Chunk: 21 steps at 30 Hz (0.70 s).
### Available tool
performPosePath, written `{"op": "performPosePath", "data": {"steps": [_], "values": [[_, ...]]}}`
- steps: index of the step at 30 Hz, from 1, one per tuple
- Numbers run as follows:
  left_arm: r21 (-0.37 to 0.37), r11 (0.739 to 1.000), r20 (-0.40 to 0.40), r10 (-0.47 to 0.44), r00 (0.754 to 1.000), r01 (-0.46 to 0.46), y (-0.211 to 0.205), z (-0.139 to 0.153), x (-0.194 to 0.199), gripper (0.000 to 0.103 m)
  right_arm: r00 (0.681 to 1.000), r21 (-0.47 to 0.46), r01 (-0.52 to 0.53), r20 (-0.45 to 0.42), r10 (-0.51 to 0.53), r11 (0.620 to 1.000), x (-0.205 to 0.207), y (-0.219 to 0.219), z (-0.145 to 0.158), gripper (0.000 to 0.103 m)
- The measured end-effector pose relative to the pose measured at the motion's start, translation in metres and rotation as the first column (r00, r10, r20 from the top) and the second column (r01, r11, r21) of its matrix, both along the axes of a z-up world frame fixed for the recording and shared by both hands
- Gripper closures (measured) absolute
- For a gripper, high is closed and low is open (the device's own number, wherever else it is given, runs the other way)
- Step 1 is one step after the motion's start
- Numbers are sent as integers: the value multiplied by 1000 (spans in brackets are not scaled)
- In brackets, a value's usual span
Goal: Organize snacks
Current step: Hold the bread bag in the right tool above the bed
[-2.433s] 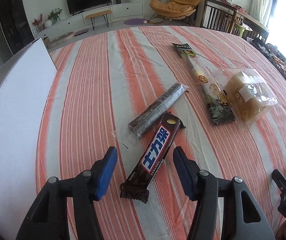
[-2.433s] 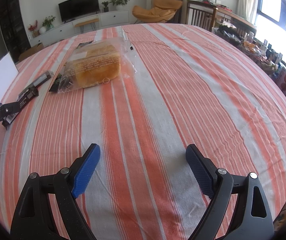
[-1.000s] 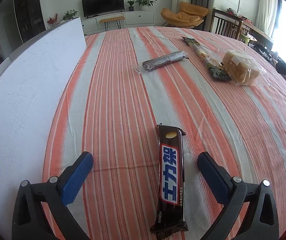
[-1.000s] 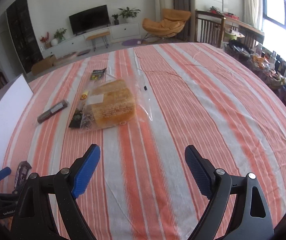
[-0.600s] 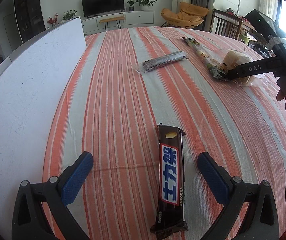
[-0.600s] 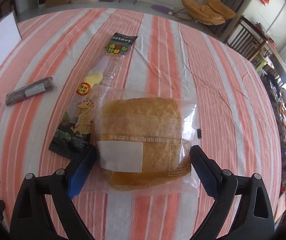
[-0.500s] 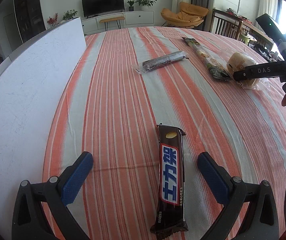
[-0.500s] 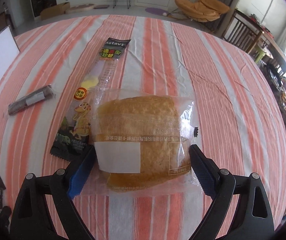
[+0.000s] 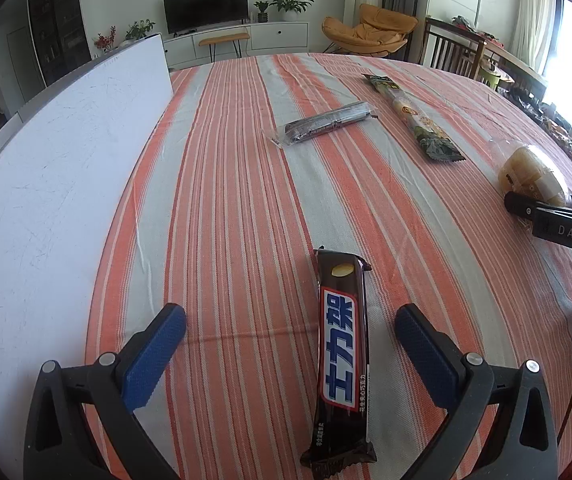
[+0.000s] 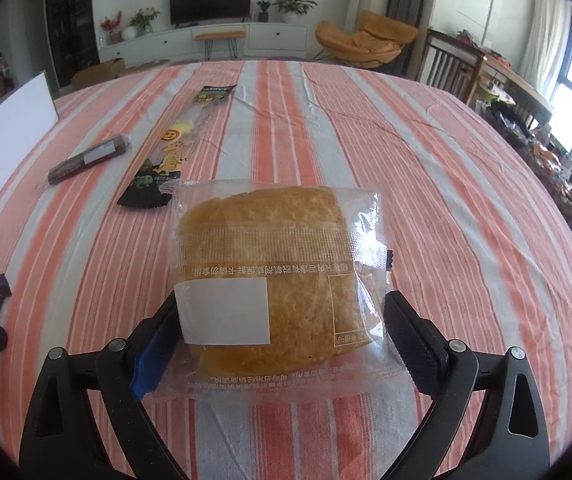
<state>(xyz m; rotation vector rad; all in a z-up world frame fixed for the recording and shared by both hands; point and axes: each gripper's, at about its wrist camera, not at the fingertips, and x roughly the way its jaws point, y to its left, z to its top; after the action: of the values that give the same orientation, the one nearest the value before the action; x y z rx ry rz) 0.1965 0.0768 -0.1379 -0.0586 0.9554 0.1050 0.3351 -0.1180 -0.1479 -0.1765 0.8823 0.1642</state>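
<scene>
While both claws sit low over the orange-and-grey striped cloth on the counter (image 9: 225, 184), this is how I read my two views.

Right claw (image 10: 277, 340): its blue-padded fingers straddle the golden bread bun in a clear plastic wrapper (image 10: 273, 276). The pads look to be at the wrapper's sides. I cannot tell if they press it or merely flank it.

Bread position: it lies flat just below centre in the right view, white label toward me. I placed the claw across its narrow width, likely so the soft loaf is caught by its sides.

Left claw (image 9: 290, 344): spread wide and holding nothing.

Chocolate bar: the dark brown bar with a blue-and-white label (image 9: 342, 364) lies lengthwise between the left pads, touching neither.

Other snacks: a slim dark stick pack in clear film (image 9: 326, 124) and a long sausage-style pack with green ends (image 9: 414, 124) lie farther up the cloth, apart from each other.

White board (image 9: 53, 184): a flat panel along the left edge, perhaps the sorting spot.

Judgement: the bread looks like the next item to shift.
</scene>
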Motion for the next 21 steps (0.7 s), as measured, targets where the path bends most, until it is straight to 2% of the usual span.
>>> {"op": "performPosePath", "data": {"steps": [4, 7, 21], "values": [[0, 1000, 0, 0, 1000, 0, 0, 0, 0, 0, 1000, 39, 13, -23, -12, 999, 21, -6, -2, 2], [0, 1000, 0, 0, 1000, 0, 0, 0, 0, 0, 1000, 17, 12, -13, -12, 1000, 17, -5, -1, 2], [0, 1000, 0, 0, 1000, 0, 1, 0, 0, 0, 1000, 28, 13, -17, -13, 1000, 14, -8, -2, 2]]}}
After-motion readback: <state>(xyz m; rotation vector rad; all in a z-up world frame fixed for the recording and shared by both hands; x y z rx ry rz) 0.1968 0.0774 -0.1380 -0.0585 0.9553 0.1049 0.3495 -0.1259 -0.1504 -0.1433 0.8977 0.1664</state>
